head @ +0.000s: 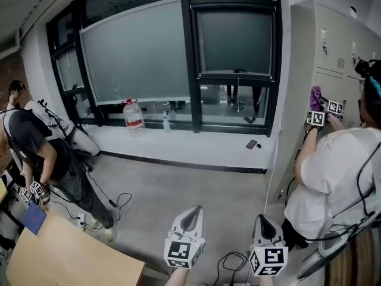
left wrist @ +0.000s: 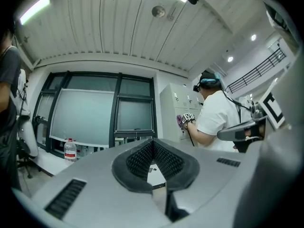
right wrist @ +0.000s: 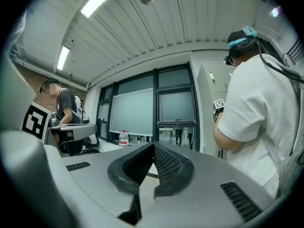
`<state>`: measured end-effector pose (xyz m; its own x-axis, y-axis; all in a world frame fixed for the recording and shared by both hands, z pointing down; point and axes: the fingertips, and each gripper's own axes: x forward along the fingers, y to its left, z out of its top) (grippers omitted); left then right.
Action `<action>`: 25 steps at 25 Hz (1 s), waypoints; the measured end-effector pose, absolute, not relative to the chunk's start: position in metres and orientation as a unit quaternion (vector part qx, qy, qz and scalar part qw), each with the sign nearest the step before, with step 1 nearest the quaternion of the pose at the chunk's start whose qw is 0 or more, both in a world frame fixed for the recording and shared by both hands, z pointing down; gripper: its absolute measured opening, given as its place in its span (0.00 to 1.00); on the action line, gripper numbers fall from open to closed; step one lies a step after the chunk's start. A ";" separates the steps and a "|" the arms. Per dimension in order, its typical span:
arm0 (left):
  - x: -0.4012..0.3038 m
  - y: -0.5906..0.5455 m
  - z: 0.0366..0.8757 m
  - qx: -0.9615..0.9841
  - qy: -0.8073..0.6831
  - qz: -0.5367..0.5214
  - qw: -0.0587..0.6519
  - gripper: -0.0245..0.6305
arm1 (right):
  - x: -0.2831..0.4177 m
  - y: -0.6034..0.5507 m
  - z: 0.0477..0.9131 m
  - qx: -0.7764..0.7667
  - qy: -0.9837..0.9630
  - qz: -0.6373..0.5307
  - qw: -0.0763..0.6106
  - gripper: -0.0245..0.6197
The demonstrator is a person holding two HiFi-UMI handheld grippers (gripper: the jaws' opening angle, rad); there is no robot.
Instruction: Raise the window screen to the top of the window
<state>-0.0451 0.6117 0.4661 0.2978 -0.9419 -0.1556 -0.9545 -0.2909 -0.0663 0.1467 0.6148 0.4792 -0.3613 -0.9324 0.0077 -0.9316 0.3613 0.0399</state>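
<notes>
The left gripper (head: 194, 211) and the right gripper (head: 262, 219) are low down at the near edge of the head view, side by side and a little apart, over the grey floor (head: 178, 189). Both point at the window (head: 186, 52) but are well away from it. Each one is closed, its two dark pads touching at the tips, and there is nothing between them. The window has a black frame. The small screen (head: 235, 40) fills the top of the right pane. Its bottom edge stops part way down, and clear glass shows under it. A big screen (head: 137, 52) covers the wide pane to the left and comes down lower. A water bottle (head: 134, 115) with a red cap stands on the white sill (head: 196, 145) under the big screen. A small dark thing (head: 252, 144) lies on the sill near the right end; I cannot tell what it is. On the right, a person in white (head: 333, 171) reaches up to the lockers (head: 321, 58) with a gripper. On the left, a person in dark clothes (head: 36, 142) bends over by a brown table (head: 65, 255). Black cables (head: 229, 261) lie on the floor by the two near grippers.
</notes>
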 end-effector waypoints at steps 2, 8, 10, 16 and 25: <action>-0.044 0.613 0.459 -0.801 0.592 0.046 0.077 0.04 | 0.147 0.615 0.475 0.563 -0.826 -0.015 0.011 0.05; -0.022 0.605 0.452 -0.803 0.588 0.039 0.086 0.04 | 0.161 0.607 0.480 0.550 -0.835 -0.007 0.017 0.05; -0.017 0.597 0.448 -0.807 0.582 0.036 0.094 0.04 | 0.163 0.603 0.483 0.540 -0.841 -0.009 0.017 0.05; -0.012 0.568 0.448 -0.803 0.587 0.044 0.097 0.04 | 0.164 0.579 0.504 0.531 -0.846 -0.009 0.046 0.05; -0.033 0.426 0.442 -0.797 0.588 0.121 0.066 0.04 | 0.151 0.434 0.513 0.547 -0.836 -0.011 0.045 0.05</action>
